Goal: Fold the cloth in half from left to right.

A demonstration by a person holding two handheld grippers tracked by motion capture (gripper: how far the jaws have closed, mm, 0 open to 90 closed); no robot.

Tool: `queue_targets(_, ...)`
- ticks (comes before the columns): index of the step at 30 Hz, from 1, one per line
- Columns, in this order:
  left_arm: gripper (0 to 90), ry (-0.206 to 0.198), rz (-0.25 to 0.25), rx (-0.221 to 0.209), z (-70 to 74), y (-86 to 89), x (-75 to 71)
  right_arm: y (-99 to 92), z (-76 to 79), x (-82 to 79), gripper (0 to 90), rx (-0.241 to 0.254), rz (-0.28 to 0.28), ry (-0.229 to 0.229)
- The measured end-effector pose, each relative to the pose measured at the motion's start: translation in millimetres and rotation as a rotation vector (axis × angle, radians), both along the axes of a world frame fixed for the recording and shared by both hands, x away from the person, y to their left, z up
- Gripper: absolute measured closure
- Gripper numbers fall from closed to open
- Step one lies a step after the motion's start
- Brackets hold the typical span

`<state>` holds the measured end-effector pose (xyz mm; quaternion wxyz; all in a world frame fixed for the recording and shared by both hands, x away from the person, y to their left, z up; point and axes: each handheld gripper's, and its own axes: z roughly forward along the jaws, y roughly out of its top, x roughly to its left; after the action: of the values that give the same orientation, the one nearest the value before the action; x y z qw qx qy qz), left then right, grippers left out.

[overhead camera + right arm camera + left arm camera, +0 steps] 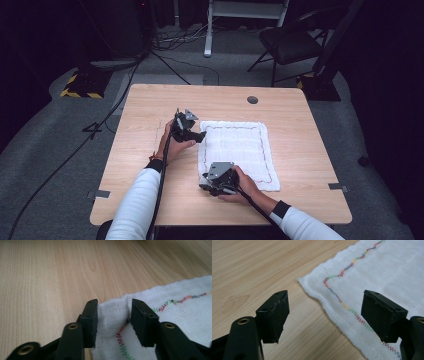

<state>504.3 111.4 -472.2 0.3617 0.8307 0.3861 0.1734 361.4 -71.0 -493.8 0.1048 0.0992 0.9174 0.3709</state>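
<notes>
1. White cloth [239, 152] with a wavy multicoloured stitched border lies flat on the wooden table [150, 105], right of the table's middle and reaching toward the near edge.
2. Left gripper [199, 136] sits at the cloth's far left corner; in the left gripper view its jaws stand wide apart, low over the table, with the corner [305, 281] between and beyond them, nothing pinched.
3. Right gripper [206, 184] is at the cloth's near left corner; in the right gripper view its jaws are narrow and the corner [112, 315] bunches up between the pads, which press against the folds on both sides.
4. Only other thing on the tabletop is a round dark cable hole [252, 99] near the far edge, well apart from the cloth and both grippers.
5. Nothing stands between the two grippers; bare wood stretches along the cloth's left edge and across the whole left half of the table.
6. Right of the cloth a strip of bare wood runs to the table's right edge; beyond its far edge lies another open band.
7. Tape strips [101, 193] mark the near left and right table edges.
8. Off the table, a black chair [292, 45], a white stand leg [208, 30] and floor cables [115, 107] stand on the grey carpet beyond.
</notes>
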Motion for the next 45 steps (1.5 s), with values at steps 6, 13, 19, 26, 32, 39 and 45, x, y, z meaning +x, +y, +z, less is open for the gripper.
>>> queue_targets(6,22.7,0.022,0.014,0.003,-3.9,-3.1,0.4,-0.2,0.7,-3.2,82.2,-0.026,-0.023,-0.036)
queue_targets(13,22.4,0.027,0.022,-0.006,-4.6,-1.2,-1.0,-0.3,1.1,-13.9,85.2,-0.029,0.022,-0.045)
queue_targets(19,21.9,0.023,0.020,0.007,-6.1,-2.6,-1.1,3.4,1.7,-25.3,85.4,-0.038,0.062,-0.045)
queue_targets(26,21.4,0.031,0.035,0.045,-12.1,-6.7,-0.3,8.6,2.7,-38.1,85.5,-0.051,0.105,-0.039)
queue_targets(32,17.9,0.050,0.056,0.092,-21.8,-11.2,3.0,10.3,3.3,-44.7,85.7,-0.057,0.136,-0.034)
queue_targets(39,21.9,0.091,0.033,0.026,-25.3,-6.3,4.8,10.0,3.5,-46.5,85.7,-0.059,0.147,-0.035)
queue_targets(45,61.6,0.089,-0.066,-0.005,-23.4,-3.1,2.2,9.0,3.4,-45.8,85.7,-0.059,0.150,-0.036)
